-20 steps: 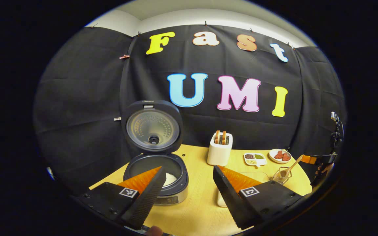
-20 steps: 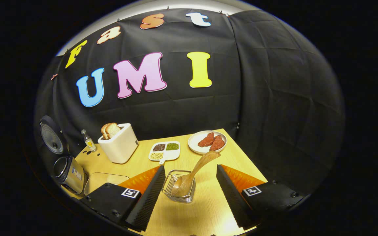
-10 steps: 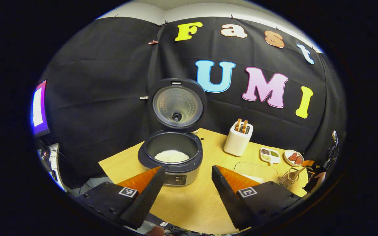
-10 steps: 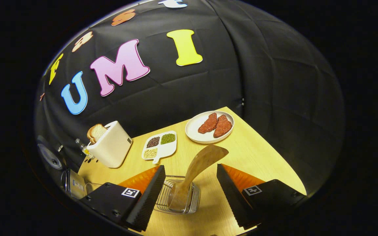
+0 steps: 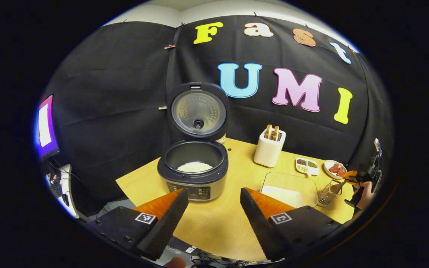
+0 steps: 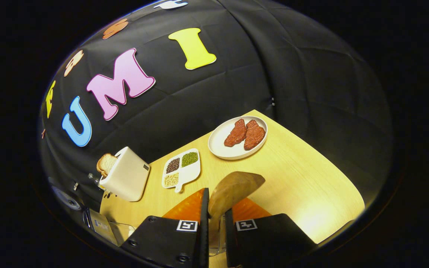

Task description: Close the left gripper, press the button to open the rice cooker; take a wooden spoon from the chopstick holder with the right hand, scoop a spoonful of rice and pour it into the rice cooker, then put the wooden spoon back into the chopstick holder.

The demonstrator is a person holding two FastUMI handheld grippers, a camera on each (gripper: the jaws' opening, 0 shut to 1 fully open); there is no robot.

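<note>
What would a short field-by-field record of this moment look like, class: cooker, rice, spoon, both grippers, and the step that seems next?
rice cooker: lid up, white rice in the pot
clear rice container: on the table, right of the cooker
wooden spoon: handle end upward, clamped between the right fingers
chopstick holder: wire, spoon standing in it
right gripper: shut on the spoon
left gripper: open, holding nothing, apart from the cooker
other items: toaster with bread, plate of meat
likely next step: lift the spoon out

The right gripper (image 6: 214, 219) hides the wooden spoon's (image 6: 233, 188) lower handle and the chopstick holder.
</note>
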